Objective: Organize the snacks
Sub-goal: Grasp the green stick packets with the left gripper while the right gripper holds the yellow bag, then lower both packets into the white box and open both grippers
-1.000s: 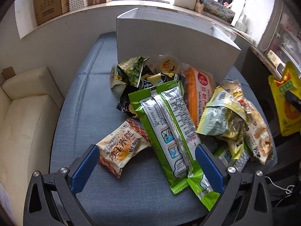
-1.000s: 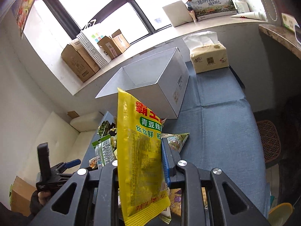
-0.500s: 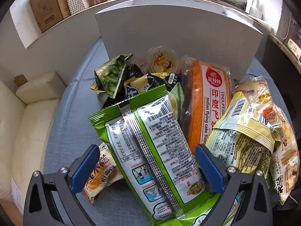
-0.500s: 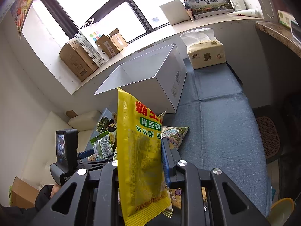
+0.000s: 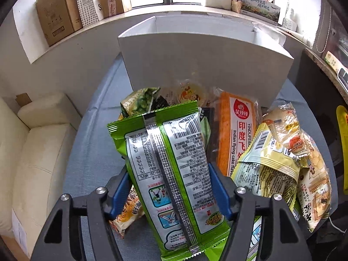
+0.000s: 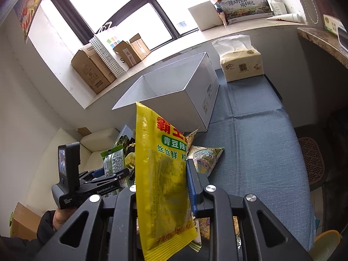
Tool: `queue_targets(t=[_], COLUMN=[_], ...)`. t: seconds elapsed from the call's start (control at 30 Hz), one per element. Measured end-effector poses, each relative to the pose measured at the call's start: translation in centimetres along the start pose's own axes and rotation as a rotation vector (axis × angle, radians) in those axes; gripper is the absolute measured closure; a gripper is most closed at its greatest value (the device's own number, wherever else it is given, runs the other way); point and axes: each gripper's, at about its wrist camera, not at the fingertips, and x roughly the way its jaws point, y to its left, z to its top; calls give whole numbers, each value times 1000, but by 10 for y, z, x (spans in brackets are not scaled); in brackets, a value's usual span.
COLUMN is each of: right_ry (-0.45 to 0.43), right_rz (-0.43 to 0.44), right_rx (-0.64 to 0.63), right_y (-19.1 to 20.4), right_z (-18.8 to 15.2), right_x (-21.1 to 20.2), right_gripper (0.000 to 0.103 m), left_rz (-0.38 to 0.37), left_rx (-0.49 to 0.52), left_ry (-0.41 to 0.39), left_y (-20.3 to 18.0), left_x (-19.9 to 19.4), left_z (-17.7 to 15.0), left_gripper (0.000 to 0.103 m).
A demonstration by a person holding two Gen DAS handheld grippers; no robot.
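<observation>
- The left gripper (image 5: 167, 184), its jaws just closing, clamps a green packet (image 5: 169, 167) at lower centre.
- The right gripper (image 6: 163, 187) grips a yellow packet (image 6: 163, 174) upright.
- The white box (image 6: 174, 87) at centre looks empty; the snack pile (image 5: 250, 148) waits unsorted.

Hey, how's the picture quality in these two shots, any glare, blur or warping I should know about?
Left wrist view: sharp, evenly lit, mild sheen on the green snack packet, fisheye bows the white box and darkens corners. Right wrist view: window blown out white, yellow packet still readable, edges curved.
</observation>
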Motion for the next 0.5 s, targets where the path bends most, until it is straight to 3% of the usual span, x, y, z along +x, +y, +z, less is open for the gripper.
queue_targets(t=[0.23,0.5], right_ry=[-9,-39], right_rz=[17,50], right_rx=[2,-106], right_y=[5,47], right_z=[5,57], right_x=[1,13], right_gripper=[78,78], left_rz=[8,-44], left_rx=[22,35], left_ry=[-106,-218], left_y=[9,17], left_x=[-41,-67], left_z=[20,93], left_gripper=[31,31])
